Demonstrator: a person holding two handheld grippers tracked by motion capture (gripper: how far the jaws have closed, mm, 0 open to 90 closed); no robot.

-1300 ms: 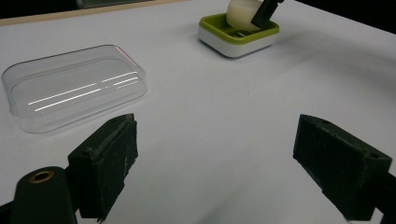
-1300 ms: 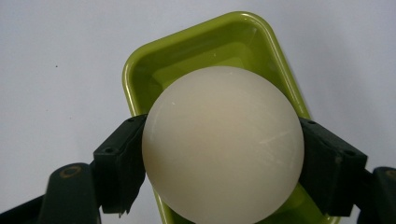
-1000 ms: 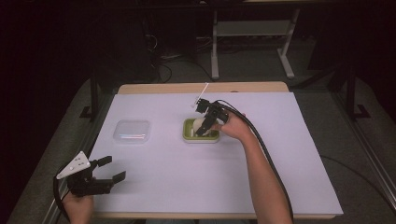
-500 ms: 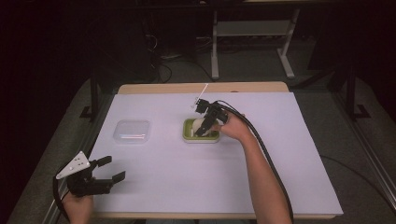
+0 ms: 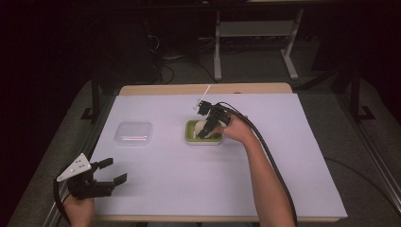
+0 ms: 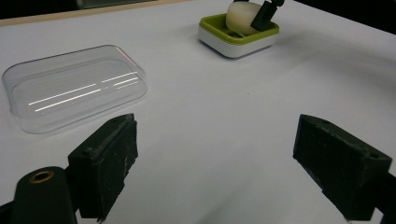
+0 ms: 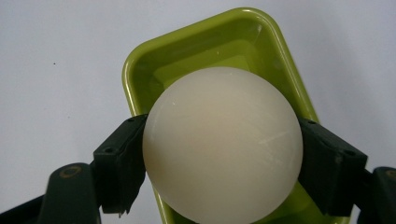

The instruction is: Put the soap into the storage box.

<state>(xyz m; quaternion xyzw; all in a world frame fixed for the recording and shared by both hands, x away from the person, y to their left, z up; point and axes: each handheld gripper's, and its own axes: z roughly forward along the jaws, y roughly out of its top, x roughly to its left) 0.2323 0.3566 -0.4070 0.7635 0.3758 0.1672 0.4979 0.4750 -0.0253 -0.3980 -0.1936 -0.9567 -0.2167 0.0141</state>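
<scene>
Soap bar [image 7: 222, 144] clamped in right gripper [image 7: 219, 158] jaws, directly over green dish [image 7: 154, 65]; left gripper [image 5: 97, 177] jaws wide, well apart from dish.

i see a smooth, waxy cream ball [image 7: 223, 144] over a shiny green plastic tray [image 7: 243, 35]. near the table's left edge lies a clear, glossy plastic lid [image 6: 74, 88]. the white cover [image 5: 156, 165] looks matt like paper.

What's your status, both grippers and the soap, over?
Right gripper shut on white soap bar, over green dish. Left gripper open, idle at near edge. Clear lid left of dish, nothing blocking.
</scene>
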